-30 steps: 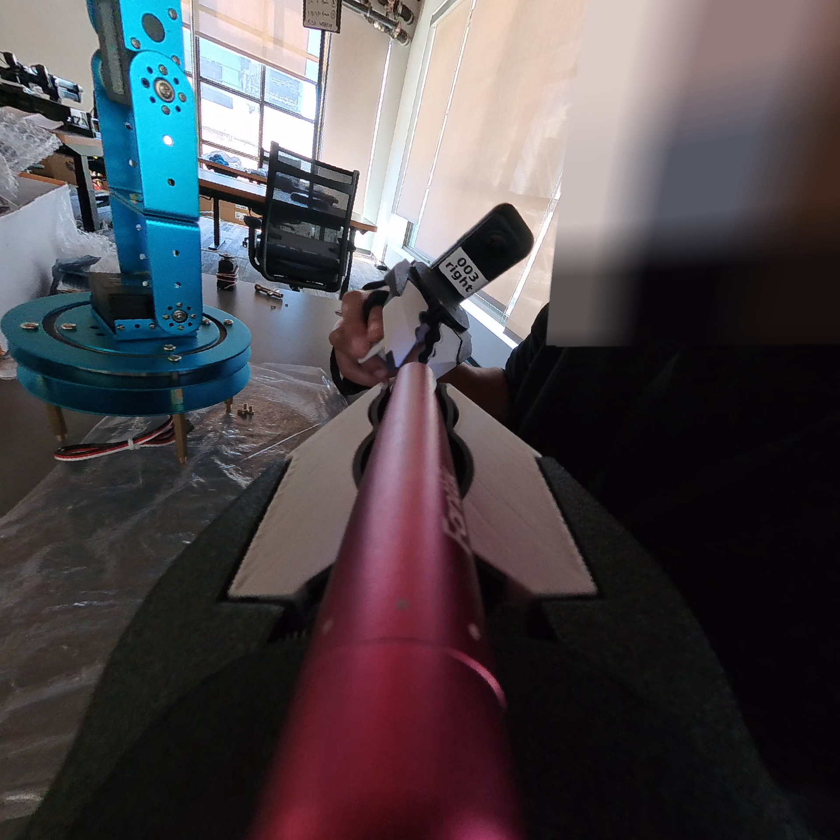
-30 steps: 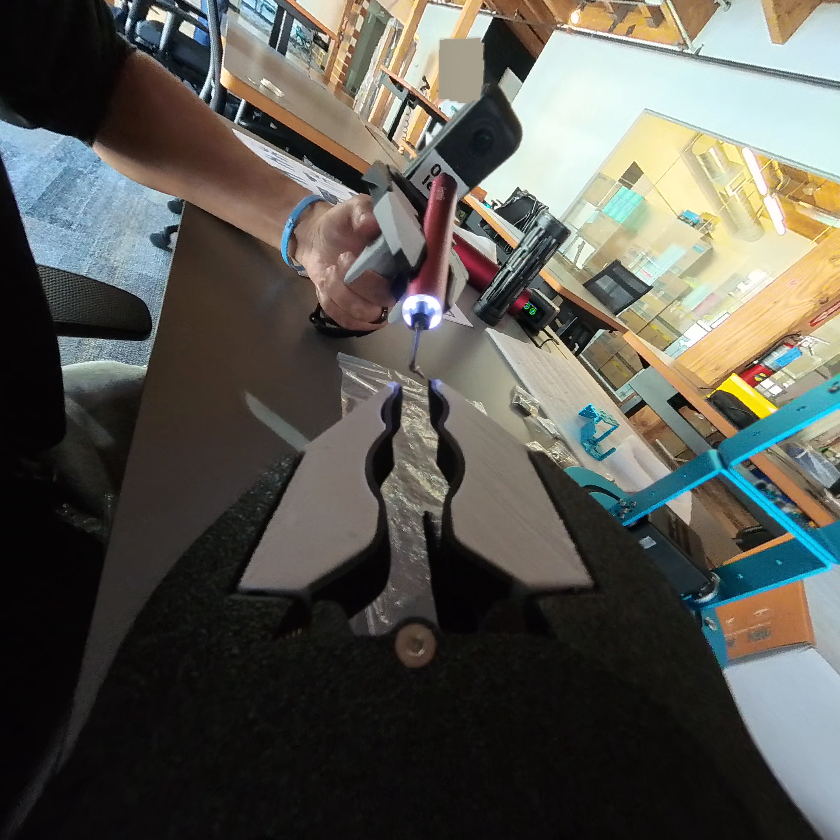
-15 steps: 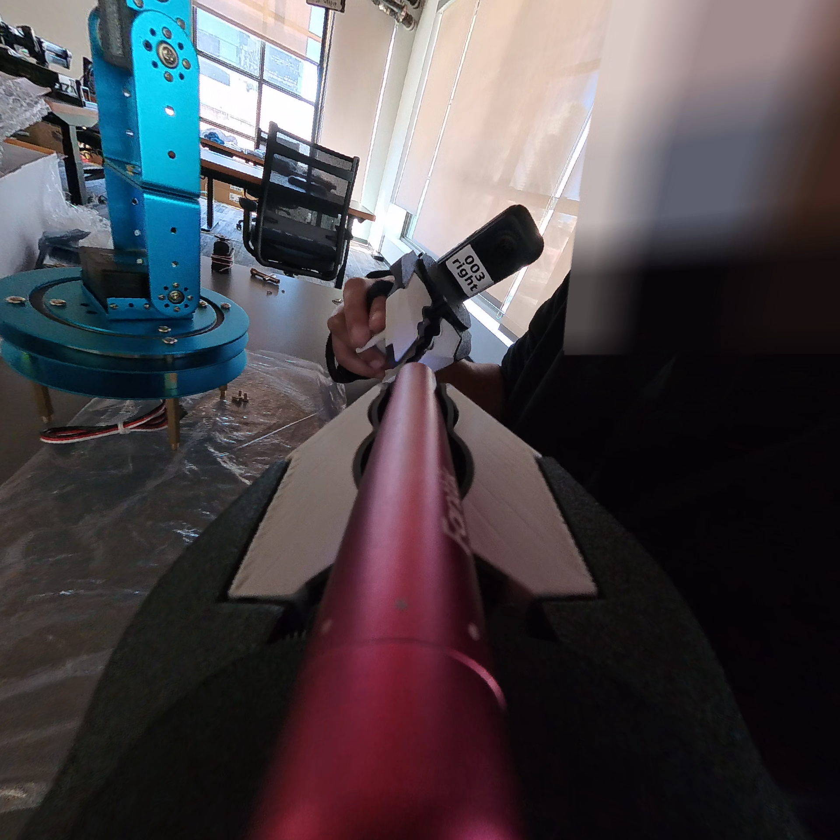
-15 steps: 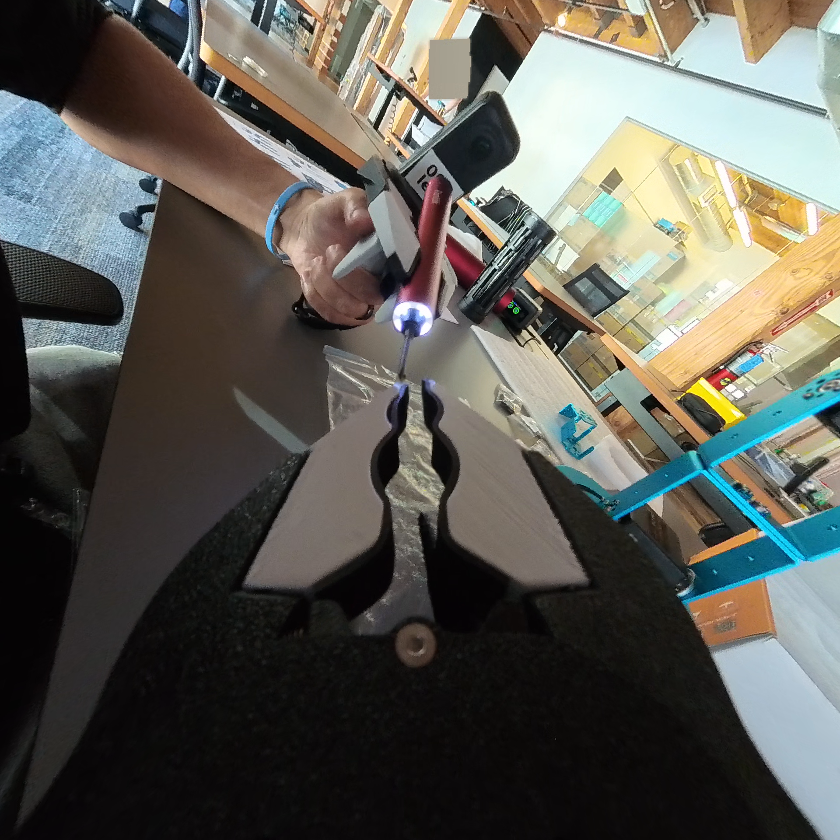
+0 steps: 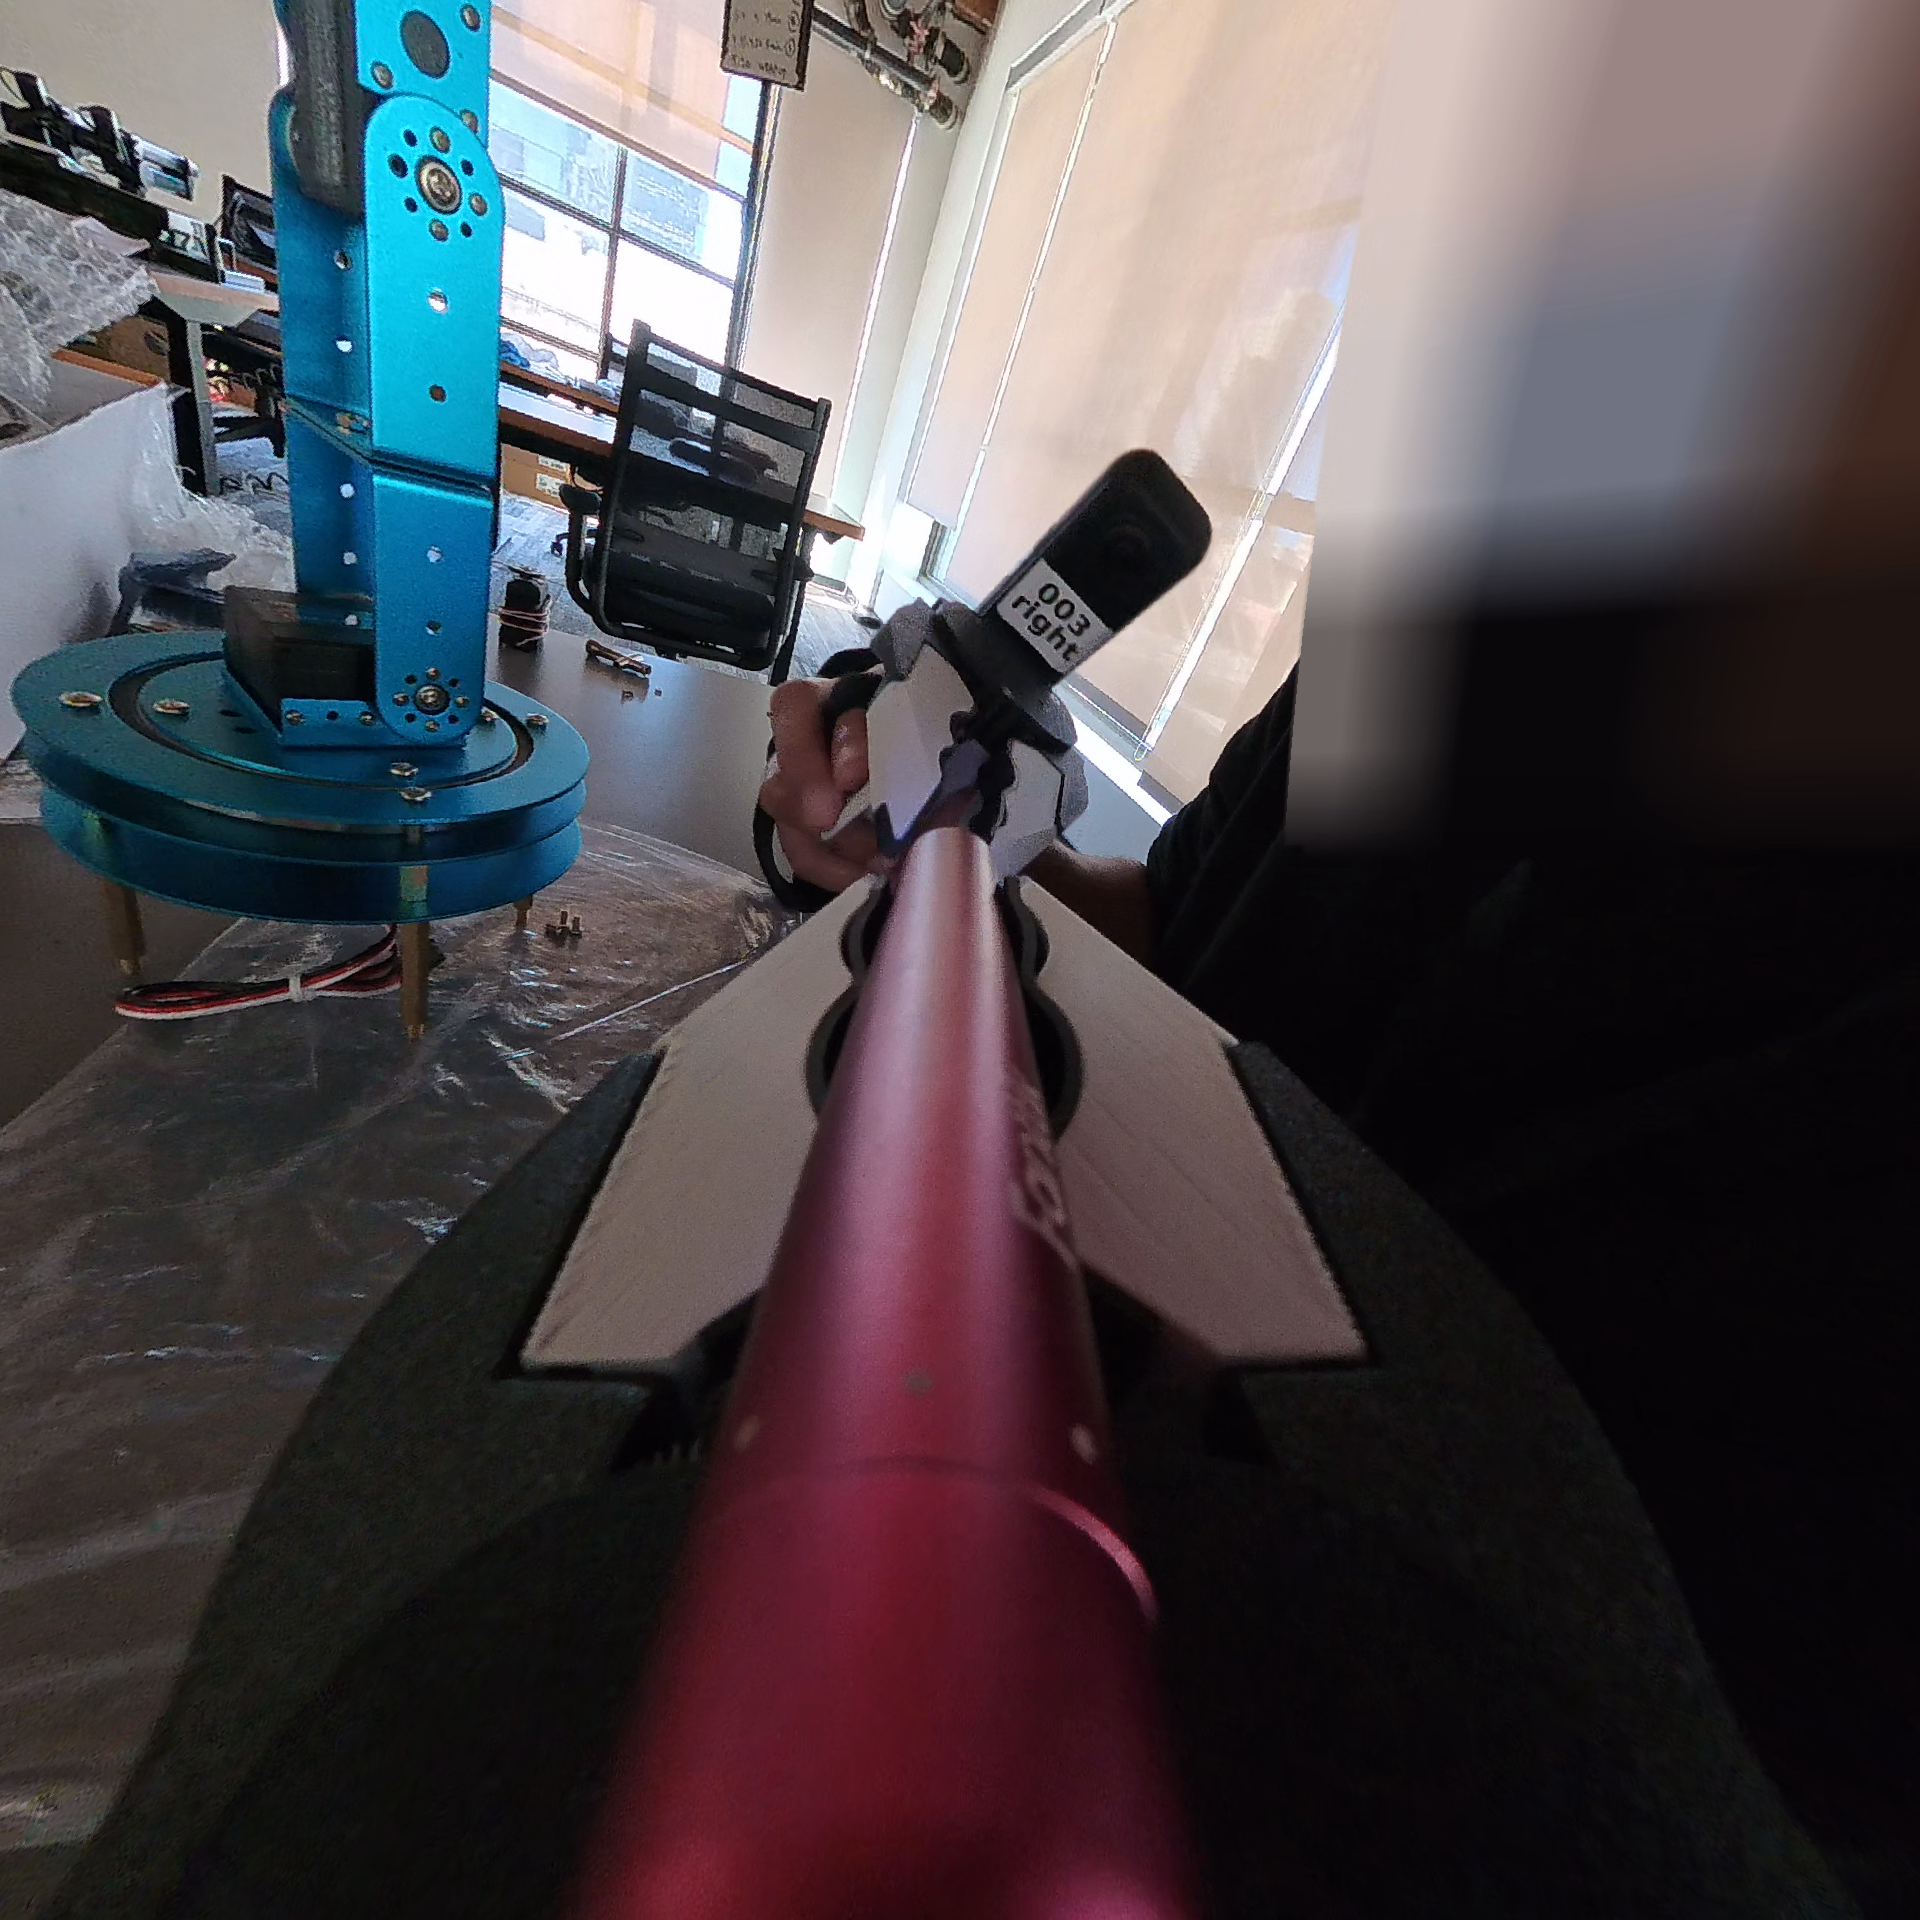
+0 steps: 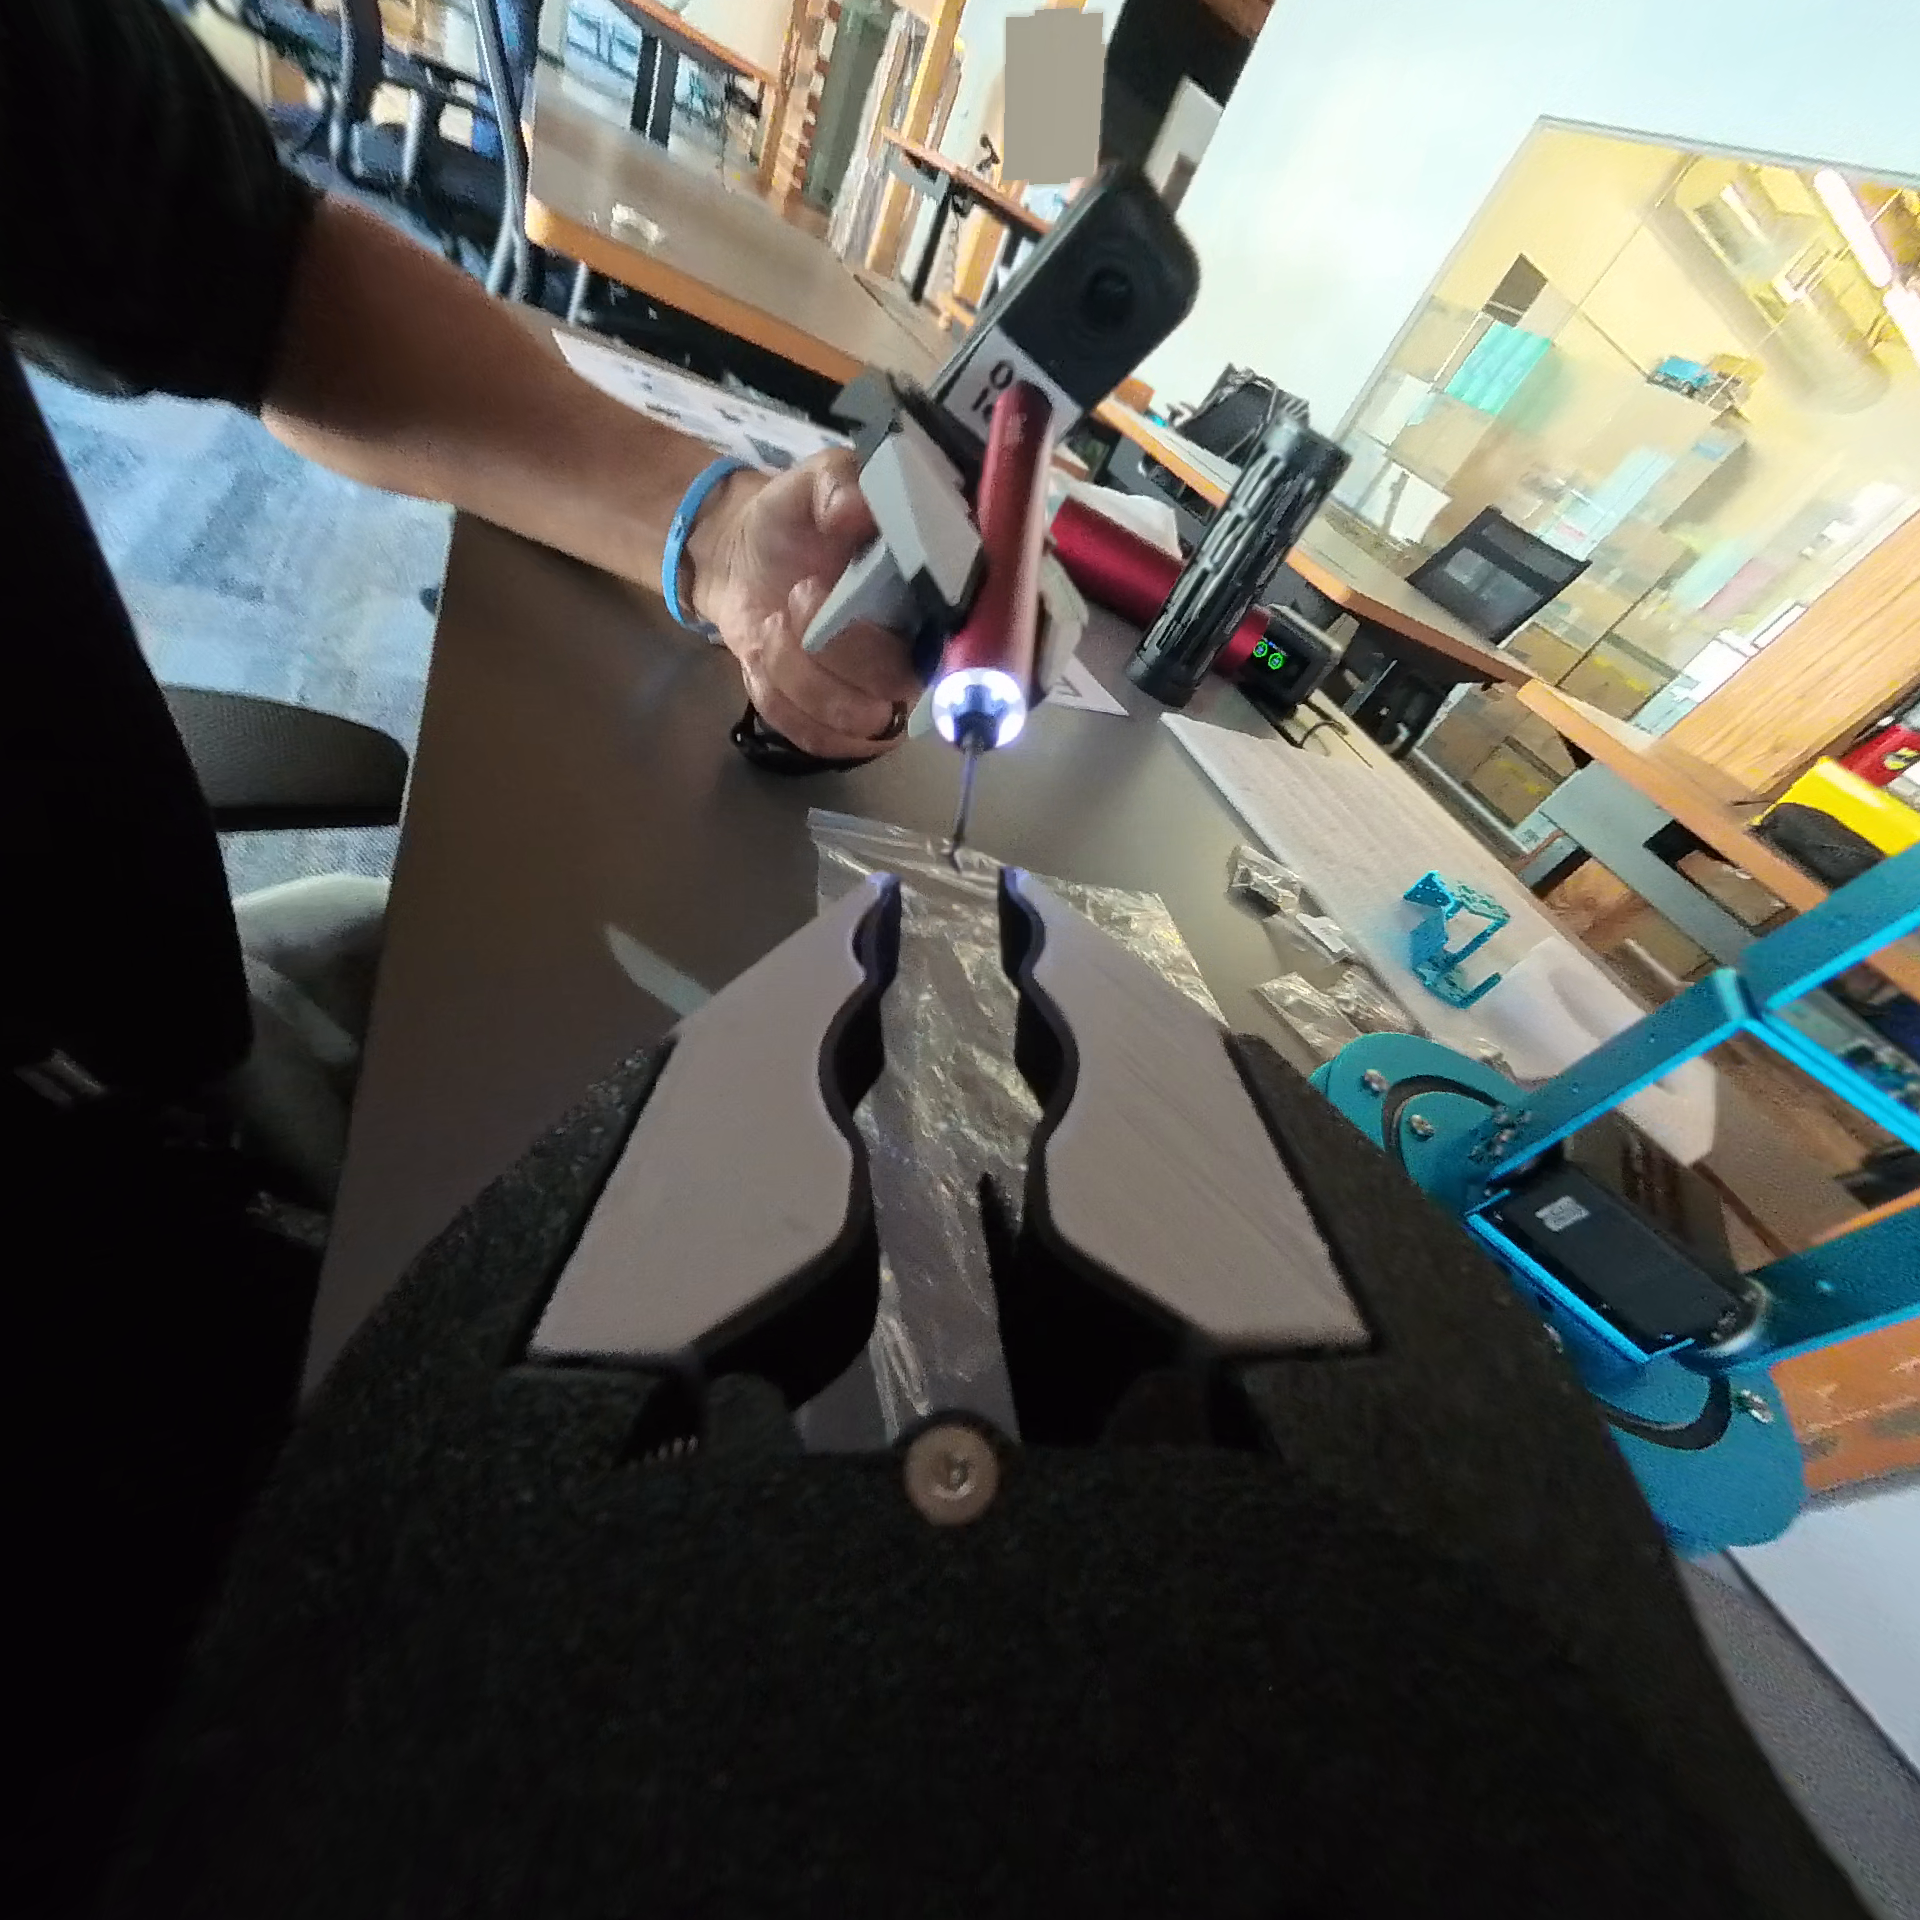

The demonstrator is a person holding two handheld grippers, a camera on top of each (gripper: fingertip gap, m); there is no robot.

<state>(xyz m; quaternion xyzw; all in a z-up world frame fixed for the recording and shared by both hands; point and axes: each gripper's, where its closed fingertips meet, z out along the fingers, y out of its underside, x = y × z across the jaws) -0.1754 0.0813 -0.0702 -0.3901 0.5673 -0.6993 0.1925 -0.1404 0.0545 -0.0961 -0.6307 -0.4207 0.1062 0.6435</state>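
My left gripper (image 5: 940,904) is shut on a red electric screwdriver (image 5: 935,1299) that runs forward between its fingers. In the right wrist view the screwdriver (image 6: 1003,520) points down at the table with its ring light (image 6: 979,707) lit. Its bit (image 6: 964,800) reaches a clear plastic sheet (image 6: 966,997). My right gripper (image 6: 945,883) is open by a narrow gap and empty. Its tips are just in front of the bit. It also shows in the left wrist view (image 5: 956,779), just beyond the screwdriver's end.
A blue metal robot arm on a round base (image 5: 301,769) stands on the plastic sheet (image 5: 312,1143) at the left, with loose screws (image 5: 561,925) beside it. In the right wrist view it (image 6: 1558,1195) is at the right. A black cylinder (image 6: 1236,561) and a blue bracket (image 6: 1449,935) lie farther off. About 6 cm separates my left fingertips from my right.
My right gripper's jaws stand wider apart than half a second ago. The screwdriver's bit tip has stayed close to the right fingertips, over the plastic sheet. Both views have shifted slightly.
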